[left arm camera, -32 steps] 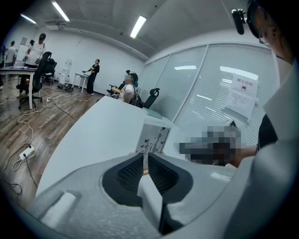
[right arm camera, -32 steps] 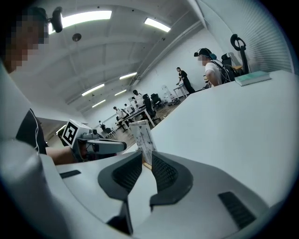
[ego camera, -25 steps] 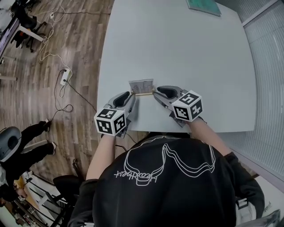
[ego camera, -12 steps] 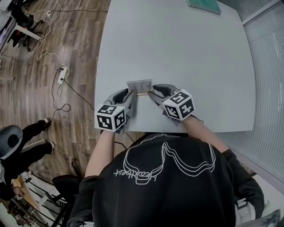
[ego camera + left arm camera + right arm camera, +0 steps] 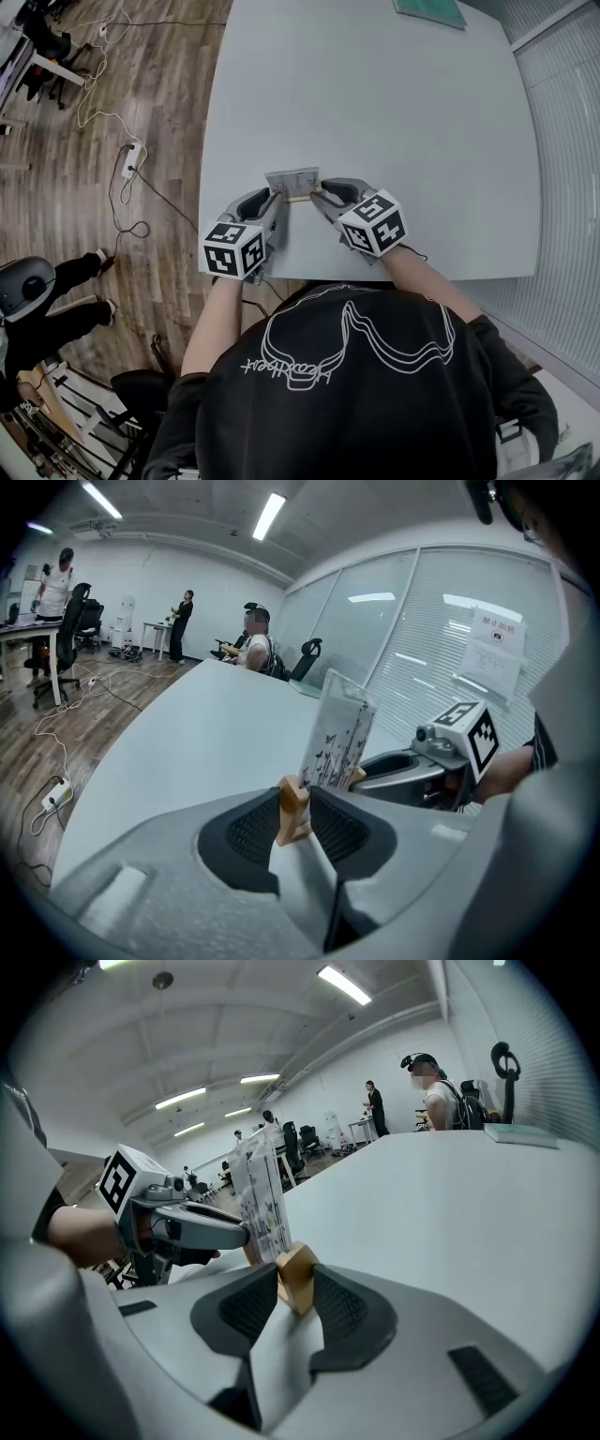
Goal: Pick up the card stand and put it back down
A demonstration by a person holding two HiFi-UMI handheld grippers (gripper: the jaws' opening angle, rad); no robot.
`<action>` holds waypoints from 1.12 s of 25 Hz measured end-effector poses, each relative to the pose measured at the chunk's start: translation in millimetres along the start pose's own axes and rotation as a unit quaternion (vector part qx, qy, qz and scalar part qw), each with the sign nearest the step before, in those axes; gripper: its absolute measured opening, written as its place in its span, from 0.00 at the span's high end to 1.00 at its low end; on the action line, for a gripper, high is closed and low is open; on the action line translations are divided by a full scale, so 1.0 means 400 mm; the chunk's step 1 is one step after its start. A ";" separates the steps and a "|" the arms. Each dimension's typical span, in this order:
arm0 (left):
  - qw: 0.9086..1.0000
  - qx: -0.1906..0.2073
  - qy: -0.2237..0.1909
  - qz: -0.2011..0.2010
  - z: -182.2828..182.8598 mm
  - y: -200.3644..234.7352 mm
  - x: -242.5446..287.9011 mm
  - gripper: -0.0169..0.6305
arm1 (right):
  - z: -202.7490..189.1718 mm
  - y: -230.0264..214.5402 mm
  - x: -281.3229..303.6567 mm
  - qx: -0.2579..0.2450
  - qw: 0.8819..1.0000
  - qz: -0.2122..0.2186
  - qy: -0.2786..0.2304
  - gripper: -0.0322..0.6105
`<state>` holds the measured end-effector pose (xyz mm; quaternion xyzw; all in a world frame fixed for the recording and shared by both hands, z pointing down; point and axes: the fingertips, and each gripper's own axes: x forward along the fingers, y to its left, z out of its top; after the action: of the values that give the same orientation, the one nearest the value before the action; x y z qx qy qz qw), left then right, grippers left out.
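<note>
White desk (image 5: pixel 375 122); wood floor (image 5: pixel 159 94) with cables (image 5: pixel 124 202) to its left. Left claw (image 5: pixel 278 195) and right claw (image 5: pixel 317 195), jaws just closing, each clamp one wooden end of the card stand (image 5: pixel 293 180).

One left gripper (image 5: pixel 277 195) and one right gripper (image 5: pixel 318 194), two in all, jaws just closing further on one card stand (image 5: pixel 293 180) between their fingers. One table (image 5: pixel 375 112) beneath; one green book (image 5: pixel 429 13) far beyond the fingertips.
</note>
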<state>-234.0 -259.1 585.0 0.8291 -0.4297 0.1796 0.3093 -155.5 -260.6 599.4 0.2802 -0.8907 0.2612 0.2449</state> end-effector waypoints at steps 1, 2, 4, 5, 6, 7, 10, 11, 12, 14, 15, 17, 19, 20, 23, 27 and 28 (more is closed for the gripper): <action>1.000 0.000 0.000 0.001 -0.001 0.001 0.000 0.81 | 0.000 0.000 0.001 -0.001 1.000 -0.001 0.000 0.76; 1.000 -0.001 0.000 0.003 -0.002 0.001 -0.001 0.81 | 0.000 0.001 0.001 -0.003 1.000 -0.002 0.000 0.76; 1.000 -0.005 0.001 0.005 -0.006 -0.005 -0.006 0.81 | -0.003 0.005 -0.004 -0.008 1.000 -0.002 0.002 0.76; 1.000 -0.007 0.002 0.005 -0.007 -0.010 -0.010 0.81 | -0.004 0.009 -0.009 -0.010 1.000 -0.001 0.002 0.77; 1.000 -0.009 0.002 0.005 -0.007 -0.014 -0.014 0.81 | -0.004 0.011 -0.014 -0.010 1.000 0.000 0.002 0.77; 1.000 -0.011 0.001 0.004 -0.006 -0.018 -0.016 0.81 | -0.004 0.013 -0.018 -0.009 1.000 0.001 0.000 0.77; 1.000 -0.014 -0.001 0.006 -0.006 -0.027 -0.013 0.81 | -0.009 0.007 -0.026 -0.005 1.000 0.001 -0.002 0.77; 1.000 -0.014 -0.001 0.007 -0.005 -0.031 -0.011 0.81 | -0.010 0.005 -0.030 -0.003 1.000 0.000 -0.003 0.77; 1.000 -0.014 -0.001 0.008 -0.002 -0.036 -0.012 0.81 | -0.010 0.004 -0.035 -0.002 1.000 0.000 -0.005 0.77; 1.000 -0.015 -0.004 0.006 0.006 -0.051 -0.018 0.81 | -0.005 0.006 -0.052 0.000 1.000 0.000 -0.010 0.77; 1.000 -0.015 -0.006 0.005 0.011 -0.060 -0.022 0.81 | -0.001 0.007 -0.062 0.000 1.000 -0.001 -0.013 0.77; 1.000 -0.012 -0.007 0.005 0.020 -0.079 -0.029 0.82 | 0.009 0.009 -0.085 0.000 1.000 -0.002 -0.019 0.78; 1.000 -0.004 -0.005 0.007 0.029 -0.100 -0.036 0.82 | 0.017 0.012 -0.109 0.000 1.000 -0.003 -0.023 0.78; 1.000 -0.001 -0.006 0.008 0.034 -0.112 -0.042 0.82 | 0.020 0.015 -0.123 0.000 1.000 -0.003 -0.026 0.78; 1.000 0.004 -0.018 0.011 0.055 -0.153 -0.067 0.82 | 0.031 0.031 -0.170 -0.003 0.999 0.002 -0.036 0.78; 0.999 0.010 -0.034 0.017 0.084 -0.222 -0.107 0.82 | 0.048 0.054 -0.247 0.002 0.998 0.014 -0.061 0.78; 0.999 0.011 -0.038 0.019 0.087 -0.239 -0.117 0.82 | 0.048 0.061 -0.265 0.002 0.998 0.016 -0.066 0.78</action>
<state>-180.7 -212.1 498.3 0.8305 -0.4546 0.1580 0.2803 -99.7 -215.8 515.4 0.2829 -0.9086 0.2482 0.1811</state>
